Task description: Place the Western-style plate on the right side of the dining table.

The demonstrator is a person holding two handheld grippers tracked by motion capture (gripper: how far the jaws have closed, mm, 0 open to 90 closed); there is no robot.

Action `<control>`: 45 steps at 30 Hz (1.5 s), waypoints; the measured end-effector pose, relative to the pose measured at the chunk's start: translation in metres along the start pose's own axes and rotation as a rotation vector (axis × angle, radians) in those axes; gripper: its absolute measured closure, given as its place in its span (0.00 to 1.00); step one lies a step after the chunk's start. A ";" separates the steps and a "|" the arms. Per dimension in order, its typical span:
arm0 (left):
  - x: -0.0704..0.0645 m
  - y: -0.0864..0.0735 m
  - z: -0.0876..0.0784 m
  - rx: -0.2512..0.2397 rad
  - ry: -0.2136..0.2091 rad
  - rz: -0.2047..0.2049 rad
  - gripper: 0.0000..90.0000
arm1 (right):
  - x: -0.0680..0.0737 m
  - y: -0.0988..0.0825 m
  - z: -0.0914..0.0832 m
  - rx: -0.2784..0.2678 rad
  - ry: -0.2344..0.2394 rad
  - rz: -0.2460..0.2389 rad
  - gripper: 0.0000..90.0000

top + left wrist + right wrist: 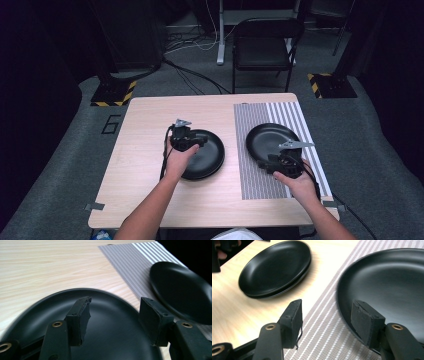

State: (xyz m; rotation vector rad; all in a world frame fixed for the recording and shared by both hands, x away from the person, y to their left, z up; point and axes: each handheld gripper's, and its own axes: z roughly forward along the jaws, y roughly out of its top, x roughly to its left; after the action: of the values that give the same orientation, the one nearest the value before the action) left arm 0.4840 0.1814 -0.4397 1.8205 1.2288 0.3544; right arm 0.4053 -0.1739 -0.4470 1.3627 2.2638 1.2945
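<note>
Three black plates it seems, two stacked [206, 157] at 9 o'clock, one single plate [270, 139] at 3 o'clock, one striped placemat [255, 175], one folding chair [263, 49] at 12 o'clock

Black grippers [186, 139] w/ brass screws, grey top plates, black cables.

We see a stack of round black plates [206, 159] on the pale wooden table [150, 130] near its middle; right of it, a single black plate [267, 140] lies on the striped grey placemat [260, 187] along the table's right edge.
</note>
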 end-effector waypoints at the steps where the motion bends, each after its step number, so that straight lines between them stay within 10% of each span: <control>1: 0.008 -0.004 -0.007 -0.004 0.023 -0.001 0.46 | 0.002 -0.001 0.002 0.002 0.009 -0.009 0.47; 22: 0.079 -0.053 -0.052 -0.021 0.184 -0.092 0.45 | 0.039 -0.014 0.045 0.072 0.100 -0.195 0.47; 45: 0.118 -0.088 -0.064 0.032 0.319 -0.073 0.46 | 0.065 -0.041 0.089 0.153 0.154 -0.380 0.45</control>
State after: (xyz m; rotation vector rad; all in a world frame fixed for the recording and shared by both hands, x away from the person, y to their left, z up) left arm 0.4446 0.3254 -0.5001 1.7868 1.5216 0.6050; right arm 0.3936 -0.0790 -0.5148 0.8341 2.6077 1.1494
